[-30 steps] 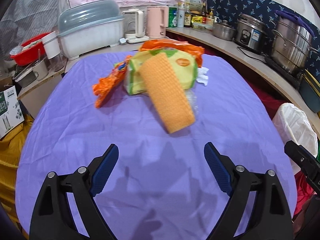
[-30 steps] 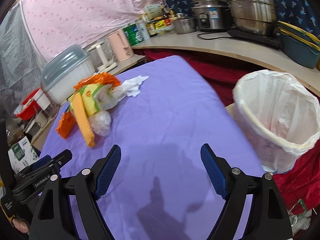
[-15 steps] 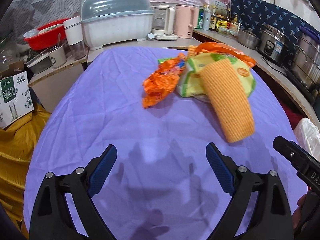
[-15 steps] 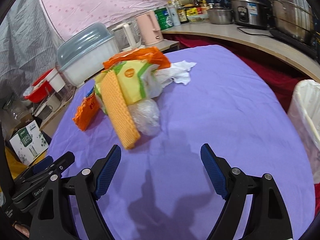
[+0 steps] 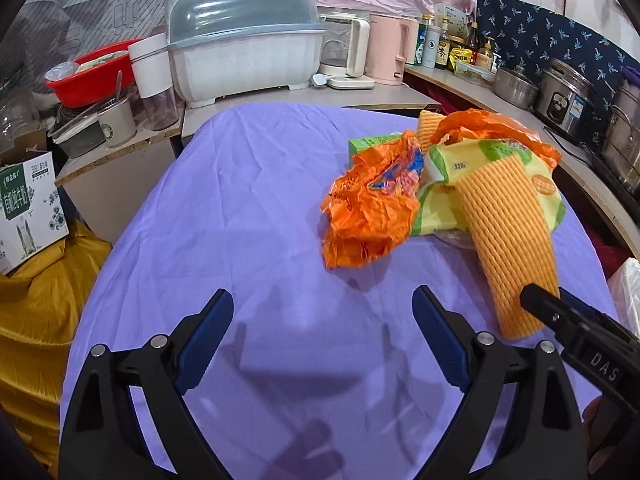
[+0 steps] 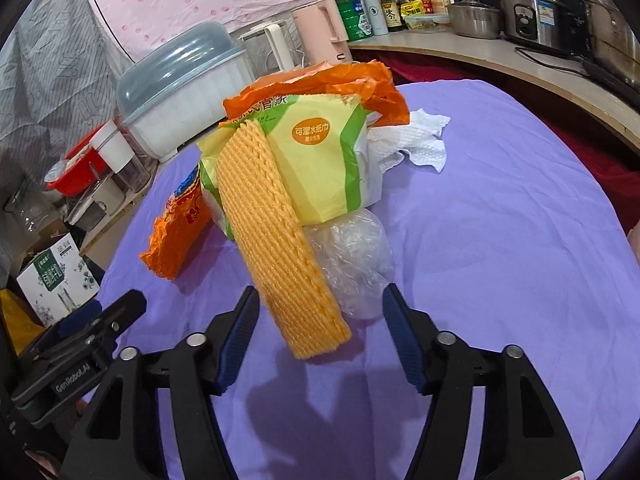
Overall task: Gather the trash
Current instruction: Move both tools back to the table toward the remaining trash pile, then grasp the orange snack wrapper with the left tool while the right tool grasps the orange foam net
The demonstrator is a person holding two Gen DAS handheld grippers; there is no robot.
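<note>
A heap of trash lies on the purple tablecloth [image 5: 248, 216]. It holds a yellow foam net sleeve [image 6: 280, 240], a yellow-green tissue pack wrapper [image 6: 320, 160], a crumpled orange wrapper [image 5: 368, 208], an orange plastic bag [image 6: 352, 80], a clear plastic wad [image 6: 352, 256] and a white paper towel [image 6: 420, 140]. My right gripper [image 6: 320, 332] is closing around the near end of the foam sleeve; the pads stand apart from it. My left gripper [image 5: 322, 336] is open over bare cloth, in front of the orange wrapper.
A grey-lidded white dish box [image 5: 244, 48], kettles [image 5: 352, 52], bottles and steel pots [image 5: 568, 96] line the counters behind. A red basin [image 5: 88, 76] and cups stand far left. A cardboard box [image 5: 28, 208] sits on a yellow bag beside the table.
Both grippers have moved in toward the heap, which now looks much closer. The right jaws have narrowed around the foam sleeve's end. The white-lined bin has left the right view.
</note>
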